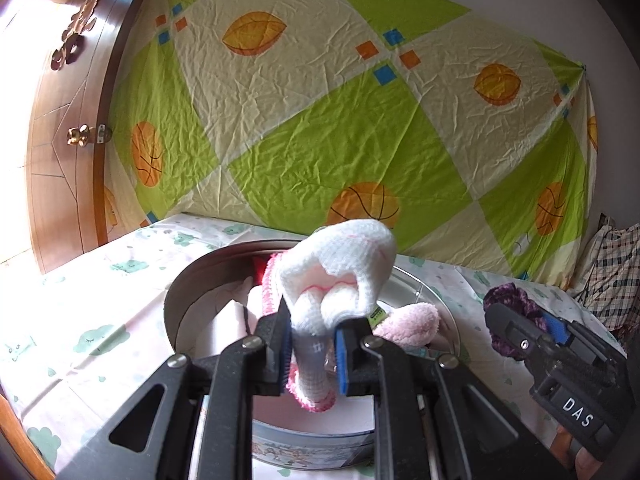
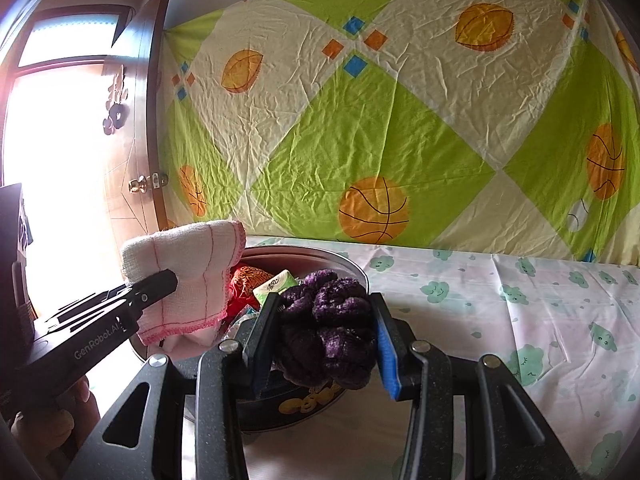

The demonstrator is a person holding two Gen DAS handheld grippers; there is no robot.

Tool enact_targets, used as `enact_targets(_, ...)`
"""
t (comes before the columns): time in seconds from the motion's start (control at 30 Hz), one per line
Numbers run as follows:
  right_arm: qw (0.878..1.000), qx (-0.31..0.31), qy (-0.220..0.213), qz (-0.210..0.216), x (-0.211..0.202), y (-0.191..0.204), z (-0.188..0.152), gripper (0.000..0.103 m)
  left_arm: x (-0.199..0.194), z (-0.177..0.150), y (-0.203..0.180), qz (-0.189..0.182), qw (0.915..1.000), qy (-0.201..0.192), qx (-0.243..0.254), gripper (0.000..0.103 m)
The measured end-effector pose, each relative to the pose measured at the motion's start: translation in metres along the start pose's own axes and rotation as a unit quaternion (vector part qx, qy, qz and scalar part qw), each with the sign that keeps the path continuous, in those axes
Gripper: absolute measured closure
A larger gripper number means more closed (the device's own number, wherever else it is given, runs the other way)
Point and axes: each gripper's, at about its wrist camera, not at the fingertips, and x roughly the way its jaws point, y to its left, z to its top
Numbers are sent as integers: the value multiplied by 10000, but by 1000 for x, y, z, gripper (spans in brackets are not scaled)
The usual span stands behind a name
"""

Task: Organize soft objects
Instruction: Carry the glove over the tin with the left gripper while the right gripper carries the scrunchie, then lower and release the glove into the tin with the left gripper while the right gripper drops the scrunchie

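Your left gripper (image 1: 312, 344) pinches folded white cloth (image 1: 340, 276) over round tin (image 1: 192, 284), likely poised for drop-in. Cloth's long axis runs roughly upright, pink-stitched hem hanging down. Your right gripper (image 2: 324, 344) squeezes purple fuzzy bundle (image 2: 324, 332) at tin's near rim, above bed's patterned sheet (image 2: 520, 300). Tin already holds pink plush (image 1: 412, 322), other soft bits.

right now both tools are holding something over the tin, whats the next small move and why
Probably lower the left tool a little and open it. Its white cloth with pink trim already hangs above the round tin, which holds other soft items, while the right tool grips the purple scrunchie nearer the tin's rim.
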Motion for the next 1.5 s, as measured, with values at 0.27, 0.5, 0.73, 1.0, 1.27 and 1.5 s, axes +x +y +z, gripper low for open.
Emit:
enact_targets(0.27, 9999, 31, 51, 146, 9, 3, 11, 57, -2, 7, 5, 70, 9999, -50, 85, 88)
enact_targets(0.5, 9992, 132, 172, 349, 25, 0, 38, 57, 7, 23, 13, 151, 9996, 83, 236, 88)
enact_targets(0.73, 9978, 126, 420, 499, 52, 1, 63, 57, 32, 44, 23, 168, 9972, 577, 436, 88)
enact_targets(1.0, 9931, 223, 994, 579, 98, 2, 67, 57, 60, 61, 25, 328, 9934, 981, 496, 88)
enact_targets(1.27, 9874, -61, 1511, 462, 131, 11, 63, 57, 82, 61, 18, 516, 9872, 1312, 745, 88)
enact_targets(1.5, 9816, -97, 1867, 383, 147, 9, 54, 57, 94, 52, 15, 467, 9821, 1625, 824, 88)
